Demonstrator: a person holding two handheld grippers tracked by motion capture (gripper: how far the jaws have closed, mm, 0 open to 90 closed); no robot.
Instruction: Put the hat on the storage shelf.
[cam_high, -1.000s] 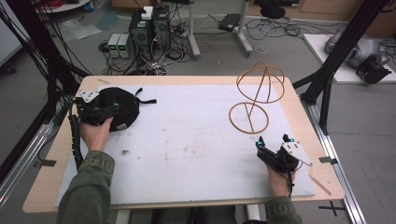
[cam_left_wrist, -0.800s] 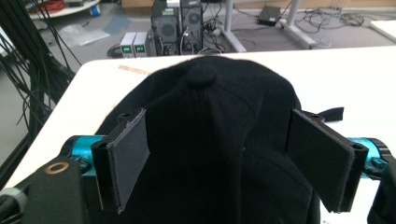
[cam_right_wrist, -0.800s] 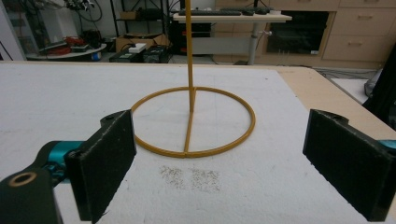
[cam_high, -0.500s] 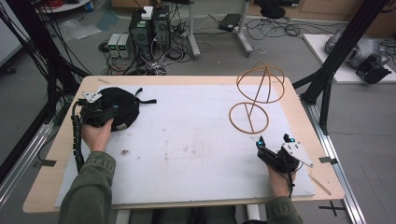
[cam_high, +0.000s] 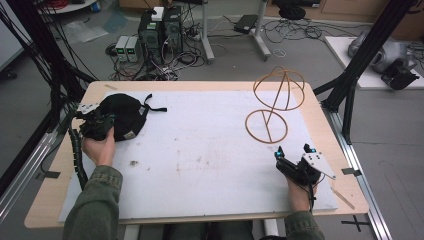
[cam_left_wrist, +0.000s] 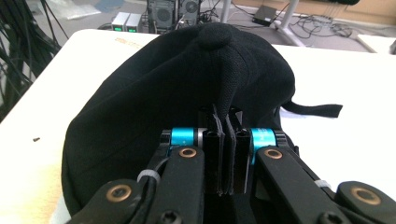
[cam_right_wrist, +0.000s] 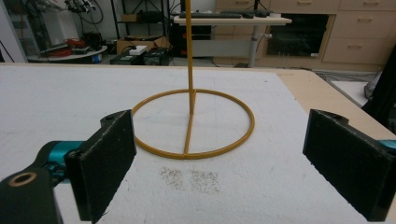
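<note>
Left gripper (cam_left_wrist: 223, 154) is clamped on a pinch of fabric from the black cap (cam_high: 122, 115), a soft domed thing at the table's far left. Right gripper (cam_high: 293, 152) sits wide open, pads apart, just short of the yellow wire stand (cam_right_wrist: 193, 122) with its ring base.
</note>
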